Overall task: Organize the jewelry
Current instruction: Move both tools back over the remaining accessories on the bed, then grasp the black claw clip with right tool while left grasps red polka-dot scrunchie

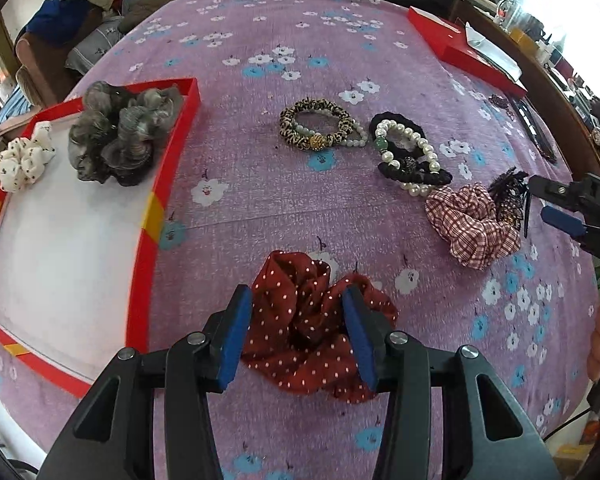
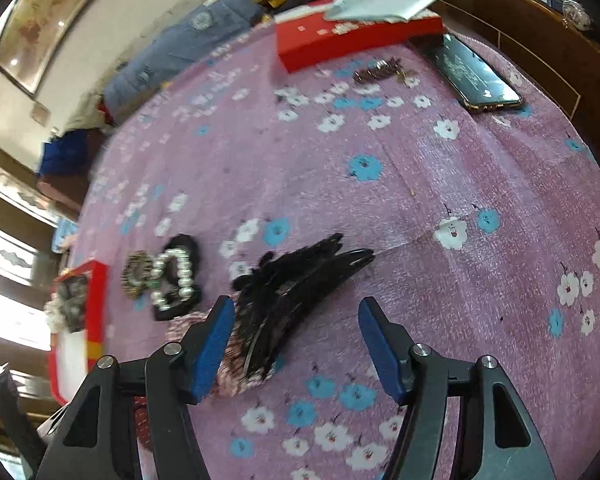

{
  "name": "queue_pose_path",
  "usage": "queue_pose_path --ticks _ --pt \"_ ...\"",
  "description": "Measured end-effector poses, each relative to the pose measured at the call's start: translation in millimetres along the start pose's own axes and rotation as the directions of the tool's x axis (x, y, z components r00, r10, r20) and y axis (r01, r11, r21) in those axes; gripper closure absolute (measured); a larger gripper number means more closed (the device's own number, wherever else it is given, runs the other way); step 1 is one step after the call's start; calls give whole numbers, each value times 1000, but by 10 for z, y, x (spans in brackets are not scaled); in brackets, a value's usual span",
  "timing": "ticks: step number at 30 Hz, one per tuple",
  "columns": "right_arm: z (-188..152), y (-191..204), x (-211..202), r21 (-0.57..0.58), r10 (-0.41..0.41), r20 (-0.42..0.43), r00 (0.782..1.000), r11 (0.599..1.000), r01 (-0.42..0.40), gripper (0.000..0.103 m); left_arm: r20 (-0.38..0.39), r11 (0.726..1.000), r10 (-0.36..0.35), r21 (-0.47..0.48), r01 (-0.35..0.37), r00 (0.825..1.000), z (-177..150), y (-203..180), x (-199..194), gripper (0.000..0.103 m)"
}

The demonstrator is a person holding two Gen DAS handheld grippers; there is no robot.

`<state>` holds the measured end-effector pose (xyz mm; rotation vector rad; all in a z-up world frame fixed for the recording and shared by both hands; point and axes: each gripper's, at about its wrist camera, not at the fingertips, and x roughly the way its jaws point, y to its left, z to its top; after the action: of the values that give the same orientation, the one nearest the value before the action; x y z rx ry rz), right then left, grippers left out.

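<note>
- The left gripper [image 1: 298, 334] has its jaws apart over the red dotted scrunchie [image 1: 312, 328] on the purple cloth [image 1: 260, 184].
- The right gripper [image 2: 296, 344] is wide apart too, by the black hair claw [image 2: 296, 292].
- Two scrunchies lie in the red tray [image 1: 172, 168].

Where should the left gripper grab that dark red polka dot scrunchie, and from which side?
Come from above and pinch the raised bunched folds at the middle of the red dotted scrunchie. It lies flat and crumpled on the bedspread, and the open left gripper already straddles that ridge.
</note>
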<state>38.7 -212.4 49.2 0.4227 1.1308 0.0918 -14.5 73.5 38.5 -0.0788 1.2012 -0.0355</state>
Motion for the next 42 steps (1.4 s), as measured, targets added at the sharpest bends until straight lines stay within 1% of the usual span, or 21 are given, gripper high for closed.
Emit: queue_pose_path --ticks 5,7,8,10,12,15,20,24,26,27,28,29,30,33,40,42 --pt "-3 -13 114 1 -33 -20 999 999 33 45 -11 1000 -6 1 6 1000 -3 -14 66 58" --pt "-8 -40 149 8 -37 -26 999 999 37 49 -16 1000 -9 1 9 1000 -5 -10 88 58" --pt "-6 -58 163 13 -38 -28 999 999 38 55 -18 1000 -12 -1 12 1000 -6 -8 100 58" --pt "-6 -107 172 27 -28 -28 999 999 29 58 -24 1000 -19 -6 18 1000 -7 -5 120 58" --pt "0 -124 161 33 -13 -26 1000 999 14 66 -27 1000 -21 -9 21 999 -11 -20 139 57" --pt "-7 -102 137 20 -13 -22 1000 1000 14 73 -31 1000 -20 0 20 999 -13 -48 162 57" --pt "-18 -63 128 12 -14 -14 1000 1000 14 81 -29 1000 -10 15 10 1000 -28 -68 170 57" --pt "-29 -10 124 -1 -15 -12 1000 1000 15 95 -27 1000 -8 20 8 1000 -36 -56 164 57" --pt "-38 1 119 -3 -15 -16 1000 1000 15 99 -30 1000 -7 25 7 1000 -37 -61 148 58" --pt "-51 -4 104 -1 -11 -14 1000 1000 11 99 -29 1000 -11 25 12 1000 -38 -62 135 67" --pt "-61 -5 91 0 -12 -13 1000 1000 12 99 -30 999 -22 27 23 999 -42 -64 113 74" --pt "-73 -15 66 0 -13 -9 1000 1000 13 99 -34 999 -34 29 35 999 -43 -68 90 84" --pt "-88 -24 33 2 -16 -2 1000 1000 16 99 -32 999 -41 27 42 999 -45 -68 59 87" --pt "-120 -60 -68 16 -21 14 1000 1000 21 99 -13 998 -62 27 63 998 -58 -75 -45 90" --pt "-188 -141 -438 53 -63 94 994 997 58 99 56 995 -92 42 90 994 -65 -85 -432 90" --pt "-201 -172 -552 67 -65 112 992 996 57 99 75 994 -105 42 102 992 -61 -73 -529 90"
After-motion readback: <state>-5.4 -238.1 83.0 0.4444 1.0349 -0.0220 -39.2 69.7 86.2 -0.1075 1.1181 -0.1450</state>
